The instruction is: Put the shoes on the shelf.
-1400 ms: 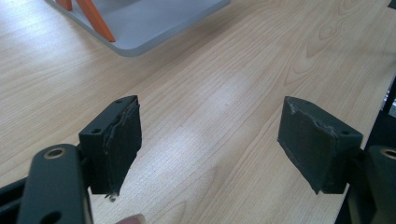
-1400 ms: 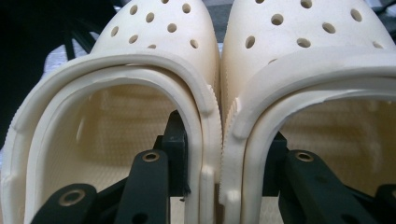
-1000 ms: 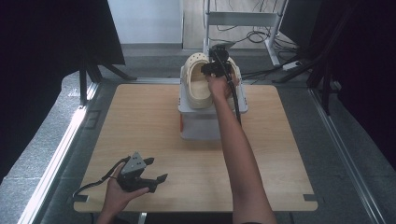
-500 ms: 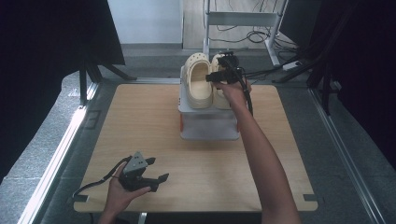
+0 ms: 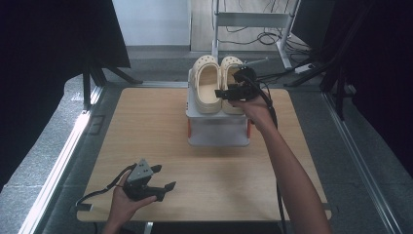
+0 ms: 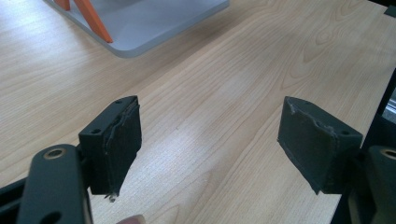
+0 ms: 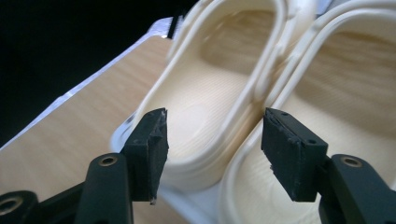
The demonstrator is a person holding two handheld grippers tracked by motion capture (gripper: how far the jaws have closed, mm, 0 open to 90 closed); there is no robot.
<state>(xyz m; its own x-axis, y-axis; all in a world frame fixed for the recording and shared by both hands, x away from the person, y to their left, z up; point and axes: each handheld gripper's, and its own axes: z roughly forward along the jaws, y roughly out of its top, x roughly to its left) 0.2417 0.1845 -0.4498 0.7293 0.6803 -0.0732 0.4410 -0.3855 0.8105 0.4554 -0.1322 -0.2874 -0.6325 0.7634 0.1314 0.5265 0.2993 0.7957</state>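
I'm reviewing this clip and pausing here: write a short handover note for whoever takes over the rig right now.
Right gripper: jaws open, nothing between them, hovering over the heel ends of the cream clogs.
Left gripper: open, empty, near the table's front edge.
Left clog and right clog sit side by side, touching, on the grey box.
Done: pair is placed.
Left: probably just withdrawing the right gripper.

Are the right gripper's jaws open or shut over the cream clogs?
Open. The right gripper has just been opening and closing; its black pads stand apart above the two cream foam clogs, with nothing clamped between them.
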